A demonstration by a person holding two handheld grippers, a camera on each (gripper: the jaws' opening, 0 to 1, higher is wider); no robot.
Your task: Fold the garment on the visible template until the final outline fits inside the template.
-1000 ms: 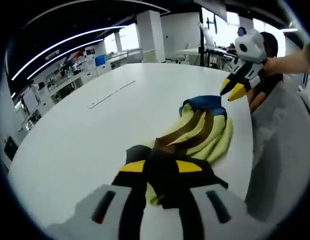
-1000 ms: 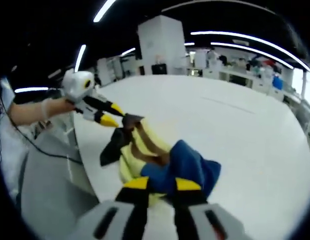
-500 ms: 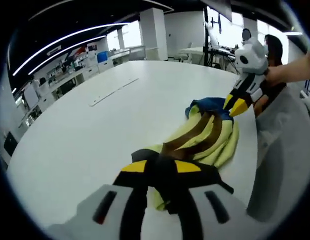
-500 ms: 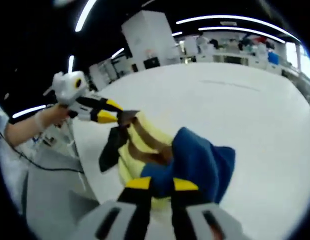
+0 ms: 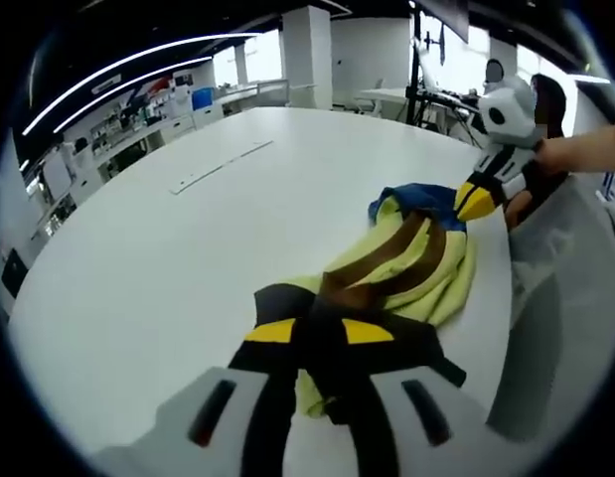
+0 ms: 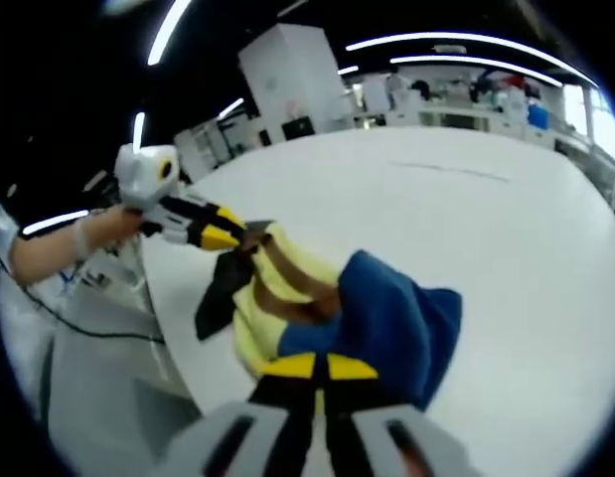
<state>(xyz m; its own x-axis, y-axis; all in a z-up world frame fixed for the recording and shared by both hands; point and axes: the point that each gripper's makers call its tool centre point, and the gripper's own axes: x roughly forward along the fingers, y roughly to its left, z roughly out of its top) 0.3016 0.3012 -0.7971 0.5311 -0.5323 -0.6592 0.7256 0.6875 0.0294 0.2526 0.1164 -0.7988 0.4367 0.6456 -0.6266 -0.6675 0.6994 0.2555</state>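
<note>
Since a second ago, the right gripper [image 6: 320,370] has pinched its yellow tips together on the blue end of the garment; they were a little apart then. In the left gripper view it has also come down from the air onto that blue end.

The big round white table [image 5: 188,238] spreads out ahead of both grippers. On it, near the edge, lies the soft cloth garment with yellow, brown, blue and black parts [image 5: 406,263]. It is bunched into a long lump stretched between the two grippers, not flat.

The left gripper [image 5: 309,333] is closed on the black end, right at its tips. The blue end lies far ahead of it, where the right gripper holds it. In the right gripper view the blue cloth sits just past the closed tips, and the left gripper comes in from the left, with a person's hand behind it.

A thin pale strip [image 5: 220,165] lies on the table well beyond the garment. I cannot tell if it is part of the template.

I think the folding has barely begun. The garment must be spread out, then folded small and neat.
</note>
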